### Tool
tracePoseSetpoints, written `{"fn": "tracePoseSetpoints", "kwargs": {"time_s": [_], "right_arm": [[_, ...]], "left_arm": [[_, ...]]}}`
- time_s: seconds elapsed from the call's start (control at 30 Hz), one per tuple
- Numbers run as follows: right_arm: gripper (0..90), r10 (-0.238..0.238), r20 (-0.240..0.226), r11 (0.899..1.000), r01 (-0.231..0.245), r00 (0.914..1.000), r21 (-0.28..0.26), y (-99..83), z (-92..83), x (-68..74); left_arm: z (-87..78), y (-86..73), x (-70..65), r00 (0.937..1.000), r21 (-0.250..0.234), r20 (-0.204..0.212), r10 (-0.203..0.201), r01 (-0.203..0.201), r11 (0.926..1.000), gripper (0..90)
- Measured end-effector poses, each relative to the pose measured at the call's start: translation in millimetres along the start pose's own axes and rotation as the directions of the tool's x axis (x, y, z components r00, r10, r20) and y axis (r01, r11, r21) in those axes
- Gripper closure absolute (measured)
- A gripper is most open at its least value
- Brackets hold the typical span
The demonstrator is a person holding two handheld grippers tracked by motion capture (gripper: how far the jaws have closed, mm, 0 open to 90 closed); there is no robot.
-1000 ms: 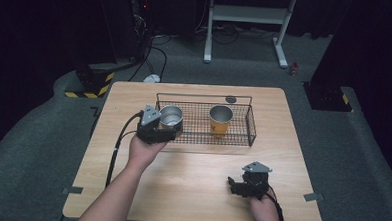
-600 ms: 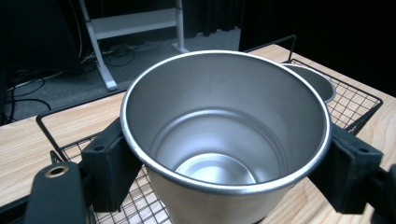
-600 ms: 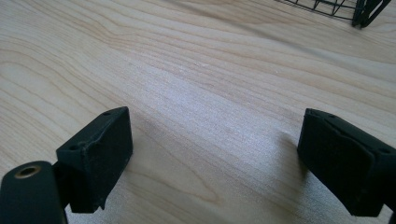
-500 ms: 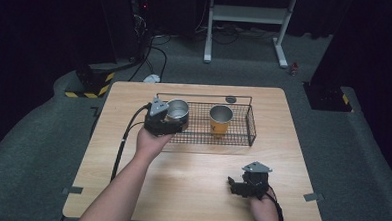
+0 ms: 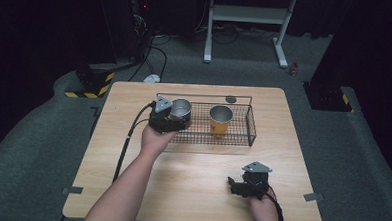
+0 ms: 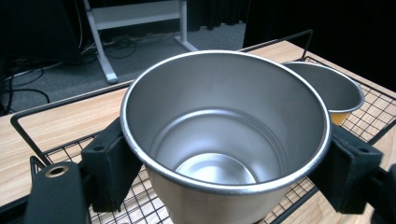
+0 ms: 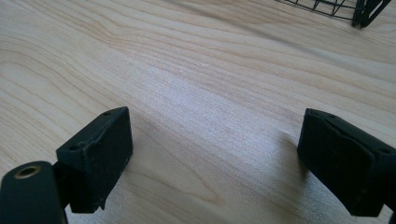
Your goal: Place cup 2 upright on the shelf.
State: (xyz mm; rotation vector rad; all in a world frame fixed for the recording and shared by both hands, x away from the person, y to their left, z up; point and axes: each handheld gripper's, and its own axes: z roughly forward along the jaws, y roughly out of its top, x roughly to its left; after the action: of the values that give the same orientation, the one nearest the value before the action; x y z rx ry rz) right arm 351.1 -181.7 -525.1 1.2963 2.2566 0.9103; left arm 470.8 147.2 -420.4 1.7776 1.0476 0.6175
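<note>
Left arm stretched forward across the table, hand [image 5: 155, 139] wrapped around the left gripper [image 5: 172, 117], jaws clamped against something round held between them. Right hand [image 5: 263, 209] low at the near edge, right gripper [image 5: 234, 185] resting with jaws spread wide.

Grey carpet [image 5: 352, 162], dark surroundings

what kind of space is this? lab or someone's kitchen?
Likely a lab or recording studio, not a kitchen. A lone wooden table stands on grey carpet with black curtains behind, cables and an equipment rack on the floor, and hazard-striped tape nearby. A person holds the left gripper and right gripper.
</note>
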Motion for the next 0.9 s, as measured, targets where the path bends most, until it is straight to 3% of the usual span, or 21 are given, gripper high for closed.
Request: {"fn": "tracePoseSetpoints", "kwargs": {"time_s": [0.27, 0.4, 0.6, 0.9], "right_arm": [[10.4, 0.0, 0.0, 1.0, 0.0, 1.0, 0.0, 0.0, 0.0, 0.0], [10.4, 0.0, 0.0, 1.0, 0.0, 1.0, 0.0, 0.0, 0.0, 0.0], [10.4, 0.0, 0.0, 1.0, 0.0, 1.0, 0.0, 0.0, 0.0, 0.0], [10.4, 0.0, 0.0, 1.0, 0.0, 1.0, 0.0, 0.0, 0.0, 0.0]], "left_arm": [[8.5, 0.4, 4.4, 0.9997, 0.024, -0.02, -0.017, 0.017, 0.9996, 19.0], [13.9, 3.7, 5.2, 0.9996, 0.037, -0.027, 0.0, 0.001, 0.9993, 19.0], [23.9, 3.6, 6.1, 0.9994, 0.043, -0.03, -0.02, 0.021, 0.9989, 19.0], [41.2, -3.7, 0.2, 0.9976, 0.099, -0.059, -0.037, 0.042, 0.9942, 19.0]]}}
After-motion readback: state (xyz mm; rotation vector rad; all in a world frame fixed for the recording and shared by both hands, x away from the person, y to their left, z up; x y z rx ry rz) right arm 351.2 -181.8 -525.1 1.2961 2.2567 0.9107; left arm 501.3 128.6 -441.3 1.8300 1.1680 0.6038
